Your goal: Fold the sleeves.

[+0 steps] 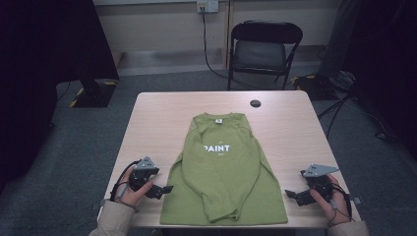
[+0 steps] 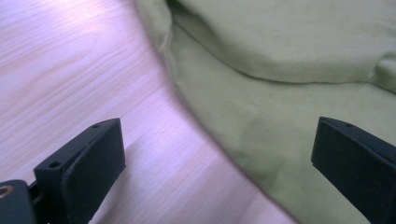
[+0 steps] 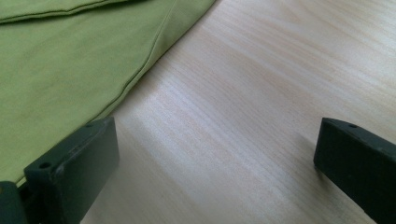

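A green long-sleeved shirt [image 1: 221, 167] with white "PAINT" lettering lies flat in the middle of the light wooden table [image 1: 157, 118], collar at the far end, both sleeves folded in over its front. My left gripper [image 1: 164, 190] rests at the shirt's near left edge, pointing right at it. In the left gripper view its jaws stand wide apart, one over bare wood [image 2: 70, 70] and one over the green cloth [image 2: 280, 93]; the gripper [image 2: 217, 154] is open and holds nothing. My right gripper [image 1: 294, 195] sits by the shirt's near right corner, open [image 3: 217, 158] over wood, the hem [image 3: 60, 60] by one jaw.
A small dark round disc [image 1: 255, 103] lies on the table beyond the collar. A black folding chair [image 1: 265, 46] stands behind the table. Cables and a stand foot [image 1: 339, 81] lie on the floor at the right, another black stand base [image 1: 93, 93] at the left.
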A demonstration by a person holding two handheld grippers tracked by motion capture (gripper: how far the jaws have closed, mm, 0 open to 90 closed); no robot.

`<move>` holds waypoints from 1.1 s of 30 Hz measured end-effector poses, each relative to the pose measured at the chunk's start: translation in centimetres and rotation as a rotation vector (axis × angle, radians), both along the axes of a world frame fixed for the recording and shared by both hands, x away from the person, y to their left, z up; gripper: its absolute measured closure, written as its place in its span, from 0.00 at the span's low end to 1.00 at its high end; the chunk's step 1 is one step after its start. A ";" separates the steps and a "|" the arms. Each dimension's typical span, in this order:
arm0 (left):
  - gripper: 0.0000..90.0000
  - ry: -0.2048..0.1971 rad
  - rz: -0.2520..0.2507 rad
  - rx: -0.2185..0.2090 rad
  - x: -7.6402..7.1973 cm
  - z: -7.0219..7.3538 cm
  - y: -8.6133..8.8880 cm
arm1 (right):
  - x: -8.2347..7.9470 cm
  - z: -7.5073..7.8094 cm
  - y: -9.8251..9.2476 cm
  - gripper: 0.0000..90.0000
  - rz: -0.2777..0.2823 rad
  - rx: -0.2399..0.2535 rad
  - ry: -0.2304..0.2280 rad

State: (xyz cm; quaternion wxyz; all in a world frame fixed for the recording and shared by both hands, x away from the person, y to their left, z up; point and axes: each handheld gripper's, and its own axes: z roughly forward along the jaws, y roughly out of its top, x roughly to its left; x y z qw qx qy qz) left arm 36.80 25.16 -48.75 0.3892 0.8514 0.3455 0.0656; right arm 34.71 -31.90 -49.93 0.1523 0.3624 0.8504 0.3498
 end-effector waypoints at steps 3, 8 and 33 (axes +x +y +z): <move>0.02 -0.001 0.010 0.000 0.0 -0.1 0.4 | 0.0 0.0 0.0 0.00 0.000 0.000 0.000; 0.02 -0.002 0.021 0.009 0.0 -0.3 1.1 | 0.0 0.0 0.0 0.00 0.000 0.000 0.000; 0.00 -0.072 0.042 0.114 -0.3 -1.1 2.4 | 0.0 0.0 0.0 0.00 0.000 0.000 0.000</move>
